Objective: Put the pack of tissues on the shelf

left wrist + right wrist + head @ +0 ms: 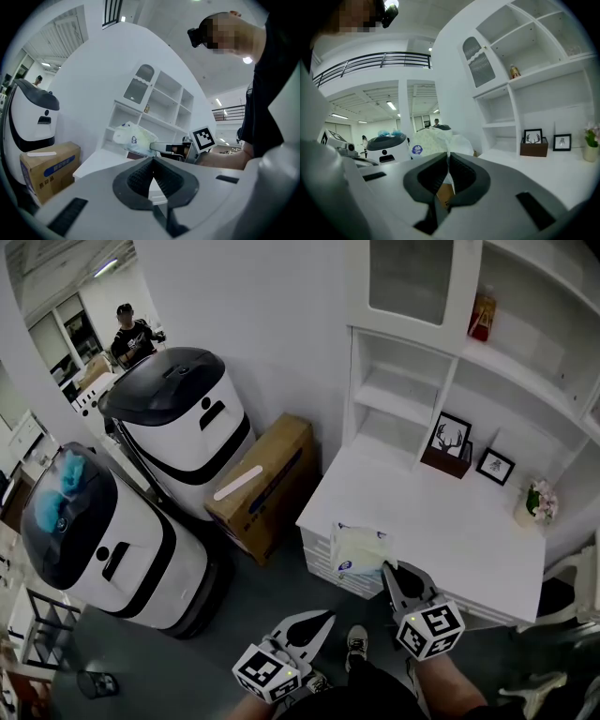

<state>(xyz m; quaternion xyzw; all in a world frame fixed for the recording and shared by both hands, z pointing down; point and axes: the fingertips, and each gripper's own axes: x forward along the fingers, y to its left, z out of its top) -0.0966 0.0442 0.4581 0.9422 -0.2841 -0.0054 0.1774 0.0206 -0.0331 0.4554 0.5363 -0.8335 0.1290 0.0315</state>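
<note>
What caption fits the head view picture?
Right gripper holds the tissue pack at the desk edge; left gripper is shut and empty.

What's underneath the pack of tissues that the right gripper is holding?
The soft white pack of tissues, pinched in the right gripper, hangs above the front edge of the white desk top. The spot directly beneath is covered.

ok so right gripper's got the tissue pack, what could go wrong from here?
1. The right gripper pinches only a thin edge of the soft pack of tissues. The bulk hangs past the jaws, so it could slip or the wrapper could tear.
2. The pack hangs near the desk's front edge, so a drop there may reach the floor.
3. The framed antler picture stands by the lower shelf opening, and a low approach could knock it.
</note>
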